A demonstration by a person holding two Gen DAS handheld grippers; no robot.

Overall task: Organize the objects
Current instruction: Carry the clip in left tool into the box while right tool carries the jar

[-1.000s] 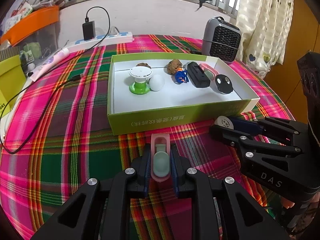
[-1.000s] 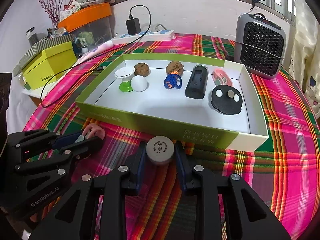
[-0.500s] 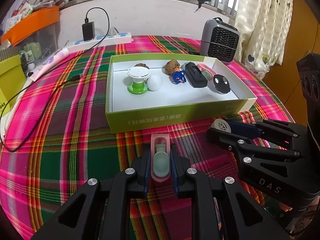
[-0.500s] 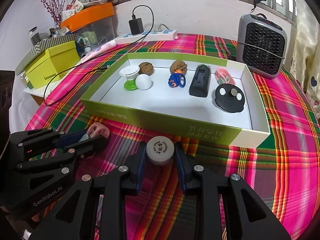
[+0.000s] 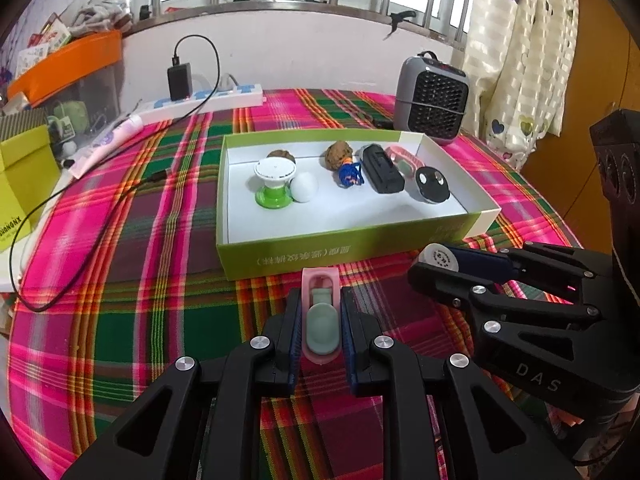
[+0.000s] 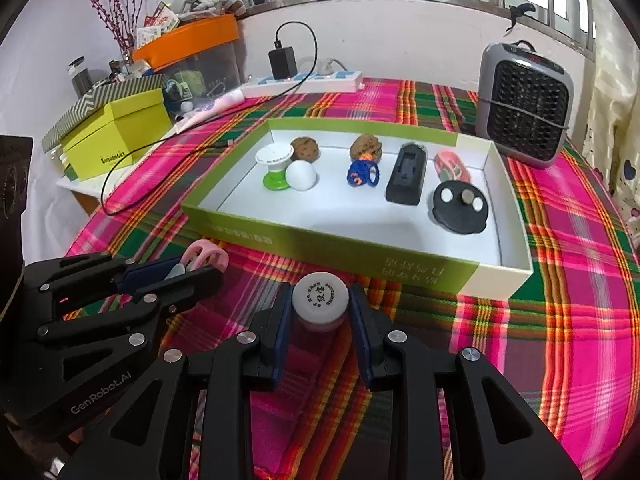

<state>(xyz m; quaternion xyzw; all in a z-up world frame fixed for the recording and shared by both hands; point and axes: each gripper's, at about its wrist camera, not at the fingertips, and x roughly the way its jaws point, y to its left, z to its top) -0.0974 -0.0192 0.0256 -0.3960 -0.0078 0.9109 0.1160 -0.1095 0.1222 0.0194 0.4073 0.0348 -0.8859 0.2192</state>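
My left gripper (image 5: 320, 320) is shut on a pink clip with a grey-green pad (image 5: 321, 316), held just above the plaid cloth in front of the green tray (image 5: 360, 246). My right gripper (image 6: 319, 312) is shut on a small white round jar (image 6: 319, 294) with printed lid, also short of the tray's near wall (image 6: 360, 252). Each gripper shows in the other's view: the right gripper (image 5: 434, 266) at right, the left gripper (image 6: 200, 270) at left. Inside the tray lie a white-and-green stand (image 6: 274, 167), a white ball (image 6: 301, 175), two walnuts, a blue figure (image 6: 362, 173), a black block (image 6: 408, 178), a pink clip and a black disc (image 6: 460, 206).
A grey fan heater (image 6: 524, 104) stands behind the tray at right. A power strip with charger and black cable (image 5: 200, 96) runs along the back and left. Yellow-green boxes (image 6: 116, 132) and an orange-lidded bin sit off the table's left edge. A curtain (image 5: 516, 48) hangs at right.
Both grippers have drawn back a little from the tray, which now looks slightly farther away. Their grips on the clip and the jar are unchanged.
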